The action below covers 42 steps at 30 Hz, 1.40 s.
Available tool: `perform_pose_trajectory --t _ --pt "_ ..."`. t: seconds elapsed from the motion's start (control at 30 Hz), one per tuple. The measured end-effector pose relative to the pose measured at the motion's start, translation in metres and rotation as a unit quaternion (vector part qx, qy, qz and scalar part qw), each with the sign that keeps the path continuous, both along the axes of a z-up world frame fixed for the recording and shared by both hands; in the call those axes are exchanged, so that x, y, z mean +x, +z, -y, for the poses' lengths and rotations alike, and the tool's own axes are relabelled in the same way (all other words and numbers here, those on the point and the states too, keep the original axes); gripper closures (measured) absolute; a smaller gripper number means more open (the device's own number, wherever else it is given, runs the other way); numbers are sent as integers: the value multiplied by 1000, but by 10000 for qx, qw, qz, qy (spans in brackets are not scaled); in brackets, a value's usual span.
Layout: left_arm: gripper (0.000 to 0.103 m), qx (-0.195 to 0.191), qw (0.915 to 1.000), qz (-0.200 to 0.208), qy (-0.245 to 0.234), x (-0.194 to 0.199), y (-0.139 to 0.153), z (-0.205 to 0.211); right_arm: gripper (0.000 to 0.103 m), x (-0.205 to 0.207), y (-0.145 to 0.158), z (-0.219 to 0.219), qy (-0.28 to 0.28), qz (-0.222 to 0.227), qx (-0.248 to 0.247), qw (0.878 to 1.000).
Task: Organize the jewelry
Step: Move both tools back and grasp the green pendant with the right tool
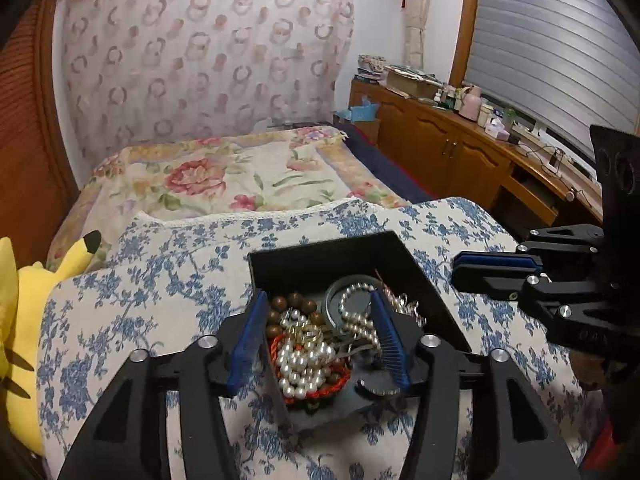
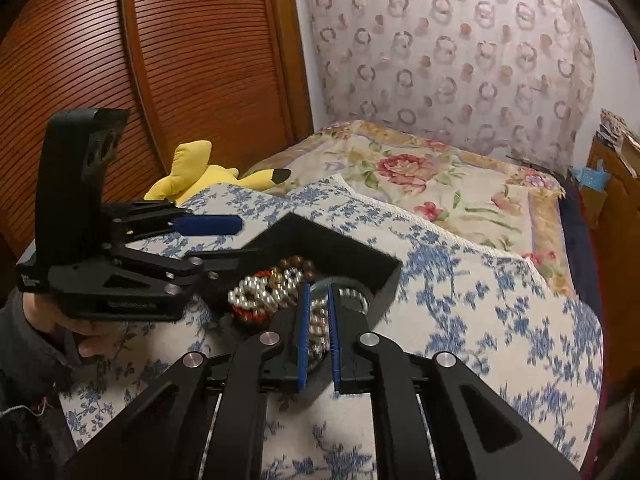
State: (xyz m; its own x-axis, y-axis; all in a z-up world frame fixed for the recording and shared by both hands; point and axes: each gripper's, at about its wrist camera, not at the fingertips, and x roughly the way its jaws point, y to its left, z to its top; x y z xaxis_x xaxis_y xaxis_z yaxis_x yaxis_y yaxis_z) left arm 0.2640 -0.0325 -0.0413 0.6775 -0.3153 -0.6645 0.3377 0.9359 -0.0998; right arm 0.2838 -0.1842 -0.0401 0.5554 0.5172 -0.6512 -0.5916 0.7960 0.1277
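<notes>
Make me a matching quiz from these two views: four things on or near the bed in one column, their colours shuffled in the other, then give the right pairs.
Things:
1. jewelry box
2. plush toy
3. braided cord
4. large round beads

Colours:
A. yellow
B. brown
C. black
D. orange-red

Pairs: 1-C, 2-A, 3-D, 4-B.

The box sits on the blue-flowered cushion, and the cord and beads lie inside it.

R gripper [image 2: 319,300] nearly closed over jewelry box [image 2: 352,250]
</notes>
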Motion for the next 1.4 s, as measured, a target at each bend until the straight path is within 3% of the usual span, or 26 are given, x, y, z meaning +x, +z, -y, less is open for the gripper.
perform_pose_trajectory --t 0.1,0.17,0.33,0.67,0.93,1.13,1.3,1.4 --pt "43 17 10000 -29 32 -14 -3 -5 89 -13 -5 10 -93 -13 -52 9999" --pt "37 26 10000 -39 47 -22 -6 -8 77 -23 -12 17 -132 -119 -47 9998" --pt "30 222 9996 -177 6 -50 -22 -11 76 -49 -33 25 -216 -327 -180 9991" --pt "29 407 9979 -455 -194 -81 -46 -1 76 -85 -64 7 13 -471 -534 9975" --pt "29 501 9966 -560 -322 -87 -56 9 76 -99 -71 8 207 -539 -837 9948" --pt "29 480 9967 -586 -299 -89 -59 8 55 -101 -77 3 336 -593 -954 9931" --pt "29 507 9963 -638 -265 -89 -62 8 52 -103 -79 -5 426 -491 -1023 9926" --pt "29 535 9960 -662 -258 -90 -65 8 57 -103 -79 -9 476 -365 -1090 9922"
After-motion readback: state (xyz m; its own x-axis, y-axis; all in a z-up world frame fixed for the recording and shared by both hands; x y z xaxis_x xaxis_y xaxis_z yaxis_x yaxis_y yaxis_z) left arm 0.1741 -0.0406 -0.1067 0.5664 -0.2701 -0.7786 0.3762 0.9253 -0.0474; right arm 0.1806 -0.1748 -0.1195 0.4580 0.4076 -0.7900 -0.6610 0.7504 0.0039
